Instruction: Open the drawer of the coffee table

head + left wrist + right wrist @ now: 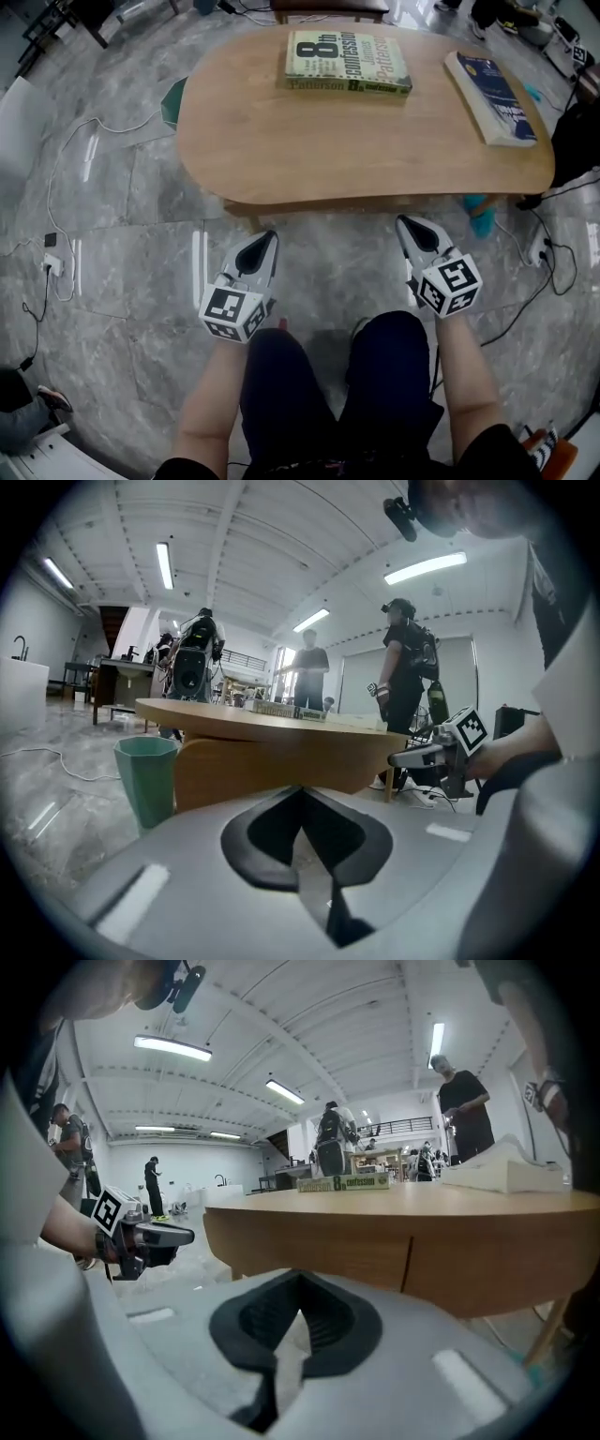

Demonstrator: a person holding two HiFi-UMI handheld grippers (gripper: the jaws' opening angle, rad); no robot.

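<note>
Head view: the oval coffee table [281,141] has a green book [348,62] by its far edge and a blue book [495,96] at its right end. The left gripper [269,235] and right gripper [406,223] sit just short of the near edge, both pinched shut and empty.

Left gripper view: the jaws are closed on nothing, aimed at the apron [281,766] under the tabletop. A green bin [147,780] stands off the table's left end.

Right gripper view: jaws together, empty. A vertical seam [410,1265] splits the apron; my guess is the drawer front [328,1246] is the panel left of it. I can't spot a handle.

What worries me: shut jaws have nothing to hook, so they could just skid along the wood or shove the whole table. A hard yank could send the books sliding.
</note>
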